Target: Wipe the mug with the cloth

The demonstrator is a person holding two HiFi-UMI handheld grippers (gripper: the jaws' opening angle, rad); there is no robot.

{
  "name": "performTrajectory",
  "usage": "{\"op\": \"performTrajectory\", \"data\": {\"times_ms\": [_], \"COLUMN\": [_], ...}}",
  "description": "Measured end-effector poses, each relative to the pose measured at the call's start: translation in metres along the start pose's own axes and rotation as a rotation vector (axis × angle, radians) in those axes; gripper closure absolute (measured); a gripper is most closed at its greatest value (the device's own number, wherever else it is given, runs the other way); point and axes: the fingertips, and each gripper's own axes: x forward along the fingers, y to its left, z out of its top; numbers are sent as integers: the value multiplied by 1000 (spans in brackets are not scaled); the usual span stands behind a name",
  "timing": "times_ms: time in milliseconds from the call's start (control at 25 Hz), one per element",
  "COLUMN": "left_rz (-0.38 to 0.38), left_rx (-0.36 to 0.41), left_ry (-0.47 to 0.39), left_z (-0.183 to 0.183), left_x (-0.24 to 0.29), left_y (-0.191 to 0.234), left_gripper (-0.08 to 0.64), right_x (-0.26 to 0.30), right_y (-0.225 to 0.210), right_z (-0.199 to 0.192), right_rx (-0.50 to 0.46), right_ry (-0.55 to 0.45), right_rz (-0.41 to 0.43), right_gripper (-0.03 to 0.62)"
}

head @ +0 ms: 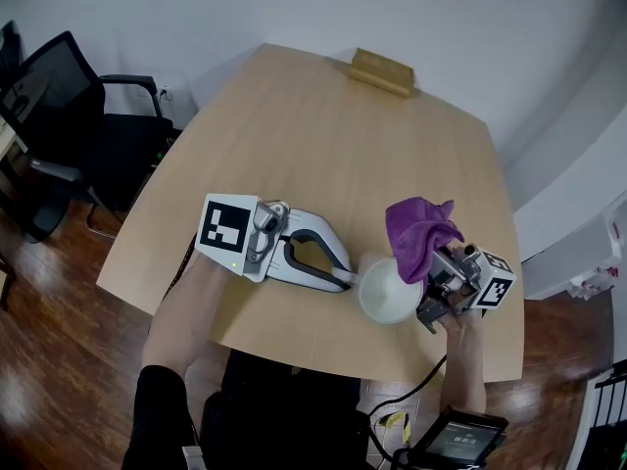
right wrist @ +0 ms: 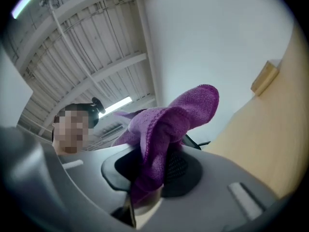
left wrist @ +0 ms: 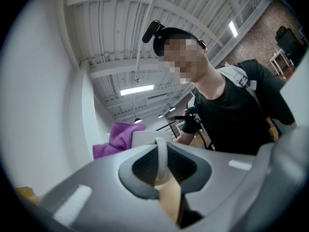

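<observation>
**Head view, looking steeply down on a pale wooden table (head: 323,155).** The left claw (head: 345,280) lies level over the near part of the table. Its two jaws are drawn together on the thin white handle (left wrist: 162,154) of the white mug (head: 385,294). The left gripper view shows the handle pinched between the pads.

The mug sits just beyond this claw's tips, near the table's front edge, with its open mouth turned up toward the camera. Whether its base touches the table cannot be told.

The right claw (head: 436,267) comes in from the opposite side, tilted slightly upward, and is clamped on a purple cloth (head: 419,231). In the right gripper view the fabric is bunched between the jaws and spills upward past them. The lower fold of the cloth meets the mug's rim on the side facing the right claw. The rest of the cloth stands above and beyond the mug.

The person's left forearm (head: 181,321) reaches in from the bottom of the frame behind the left claw. A small wooden block (head: 382,71) rests at the far edge of the table, well apart from the mug. A black office chair (head: 69,116) stands on the dark wood floor (head: 49,311) to the left.
</observation>
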Motion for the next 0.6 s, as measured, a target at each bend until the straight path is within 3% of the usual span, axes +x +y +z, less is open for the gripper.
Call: {"op": "performTrajectory", "data": {"times_ms": [200, 320, 400, 480, 600], "left_rz": [-34, -36, -39, -44, -54], "left_rx": [21, 34, 49, 55, 34], "left_ry": [23, 27, 26, 32, 52], "left_z": [-3, -3, -3, -5, -10], "left_x": [5, 8, 8, 10, 15], "left_y": [-5, -6, -6, -5, -6], "left_gripper": [497, 497, 497, 497, 497], "right_x": [-13, -19, -21, -20, -11], "right_y": [-33, -46, -46, -33, 9], "right_z": [-32, -40, -31, -8, 36], "right_rx": [54, 5, -30, -65, -92], "right_ry": [90, 177, 175, 119, 0], "right_rz": [-121, -229, -259, -221, -47], "right_gripper": [511, 509, 509, 509, 509]}}
